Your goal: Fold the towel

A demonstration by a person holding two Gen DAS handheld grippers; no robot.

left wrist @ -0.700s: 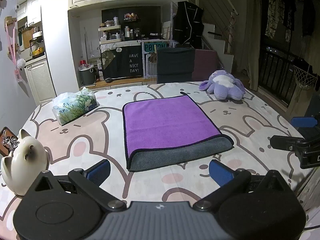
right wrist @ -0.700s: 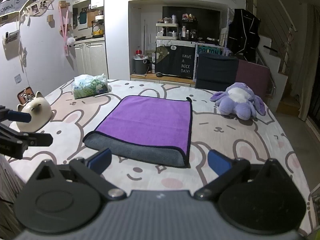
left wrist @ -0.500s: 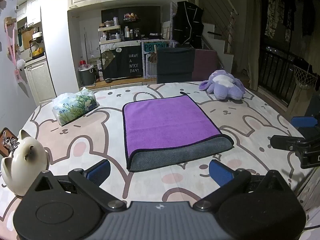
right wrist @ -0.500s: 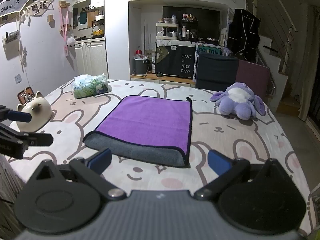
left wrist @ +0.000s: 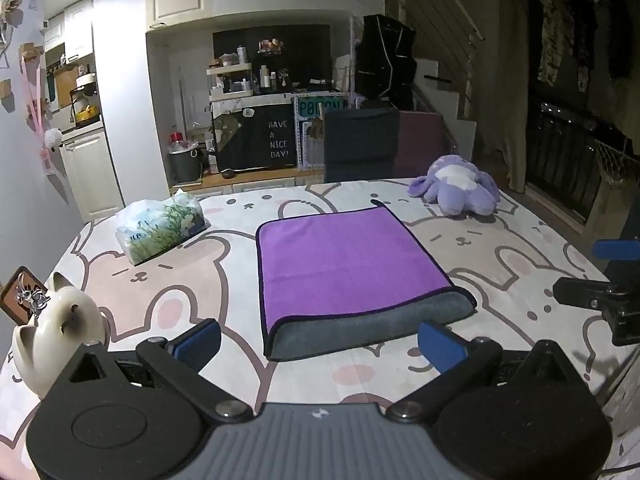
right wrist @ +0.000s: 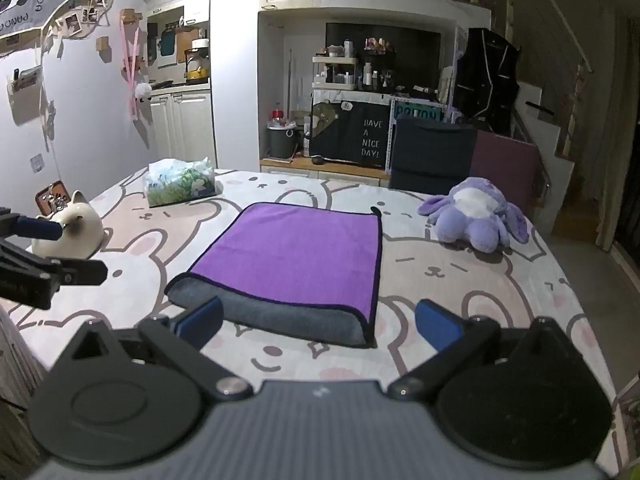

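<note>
Purple towel (left wrist: 348,256) lies folded once; left gripper (left wrist: 318,342) and right gripper (right wrist: 318,322) hover near its grey fold, tongs apart, ready to grasp.

left gripper (left wrist: 318,340): jaws spread wide, nothing between the blue pads (left wrist: 199,338), level, pointing forward | right gripper (right wrist: 318,326): jaws spread wide, nothing held, level, beside the left one, both fronts roughly abreast
</note>
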